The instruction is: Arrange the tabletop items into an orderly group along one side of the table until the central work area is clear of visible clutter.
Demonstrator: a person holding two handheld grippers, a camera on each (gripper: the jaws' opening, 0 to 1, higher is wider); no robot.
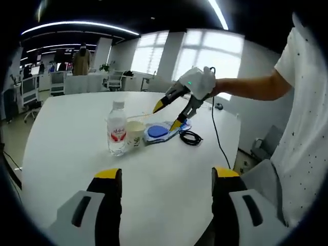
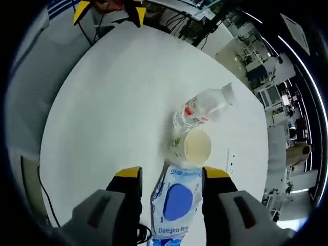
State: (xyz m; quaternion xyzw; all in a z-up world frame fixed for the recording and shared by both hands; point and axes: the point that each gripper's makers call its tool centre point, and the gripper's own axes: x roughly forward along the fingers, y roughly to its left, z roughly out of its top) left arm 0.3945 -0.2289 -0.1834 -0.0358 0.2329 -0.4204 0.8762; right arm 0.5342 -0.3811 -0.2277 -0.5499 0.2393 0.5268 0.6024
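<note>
White table [image 1: 169,189], items clustered toward one side: one water bottle [image 1: 117,128], one paper cup [image 1: 135,134], one blue-lidded wipes pack [image 1: 160,131], one black cable coil [image 1: 190,137]. Bottle and cup touch; wipes sit just beside the cup, coil just past the wipes. My right gripper [image 2: 169,177] hangs over the wipes pack [image 2: 174,205], jaws spread on either side of it, not clamped. My left gripper [image 1: 167,174] is well back from the group, jaws wide apart, holding nothing.
</note>
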